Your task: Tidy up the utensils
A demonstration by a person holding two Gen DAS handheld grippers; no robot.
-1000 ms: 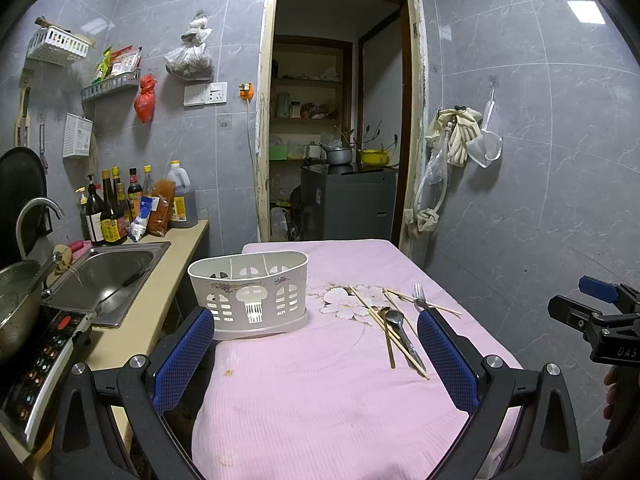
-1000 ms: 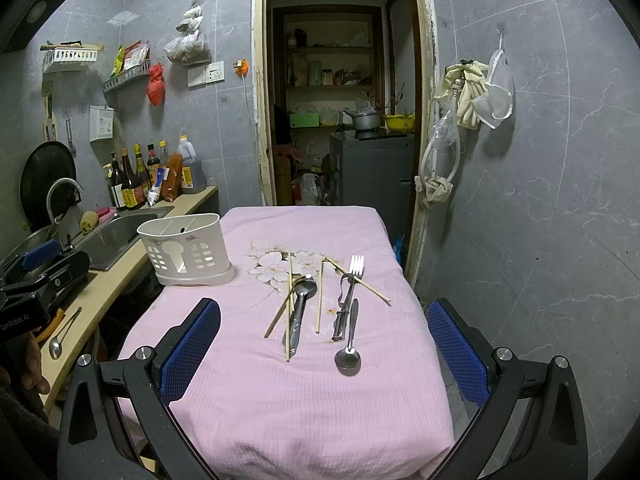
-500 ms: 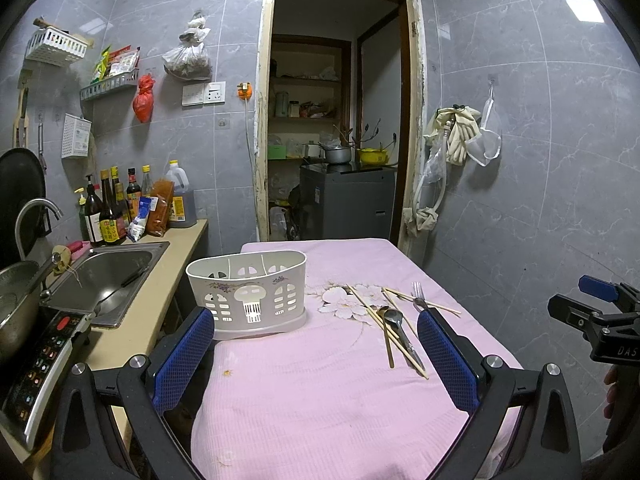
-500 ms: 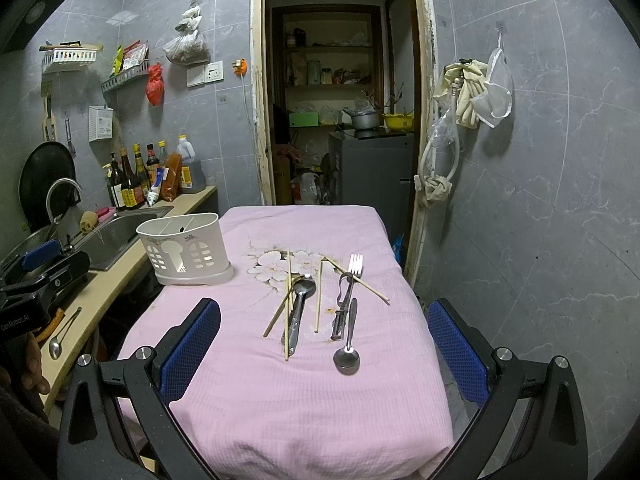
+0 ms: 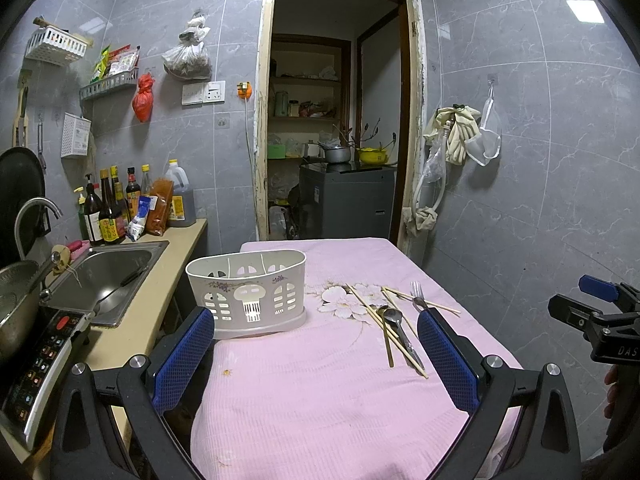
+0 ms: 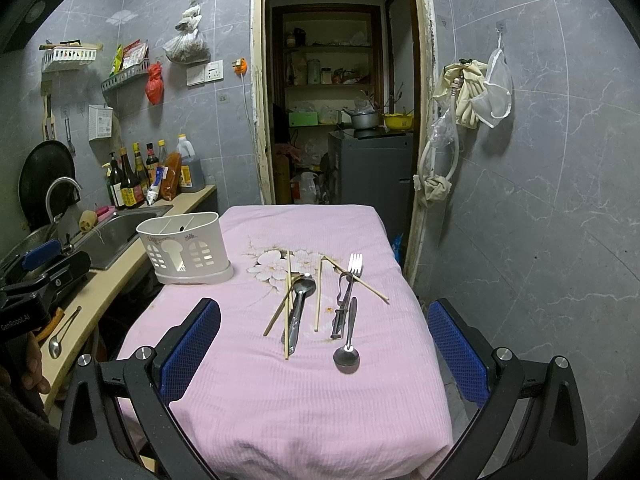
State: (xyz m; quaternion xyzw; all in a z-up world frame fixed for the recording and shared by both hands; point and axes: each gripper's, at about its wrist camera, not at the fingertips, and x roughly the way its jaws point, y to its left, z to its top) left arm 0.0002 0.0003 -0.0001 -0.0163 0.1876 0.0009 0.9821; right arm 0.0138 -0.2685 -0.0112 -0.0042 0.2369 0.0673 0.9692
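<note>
Two grippers hung above the near end of a table draped in a pink cloth (image 6: 280,400), each with its blue-padded fingers spread wide and nothing between them. From the left wrist view, the left gripper (image 5: 316,356) pointed toward the middle of the table, its left finger pad (image 5: 182,356) low in front of a white plastic utensil caddy (image 5: 248,292). From the right wrist view, the right gripper (image 6: 324,352) faced the scattered utensils head on.

The caddy (image 6: 186,250) stood upright at the table's left edge, close to the counter and the steel sink (image 5: 104,276), and its divided compartments looked empty. To its right, well apart from it, the utensils lay loose on the cloth near a printed flower. A large spoon (image 6: 300,304) lay lengthwise with chopsticks (image 6: 288,300) crossing beside and over it, one more chopstick (image 6: 319,296) just to its right. Further right lay a fork (image 6: 352,270) with its tines pointing away, another chopstick (image 6: 356,278) slanting across it, and a smaller spoon (image 6: 347,344) with its bowl toward the camera. One dark metal piece (image 6: 340,312) beside that spoon was too unclear to name.

Bottles (image 5: 116,208) lined the back of the counter
</note>
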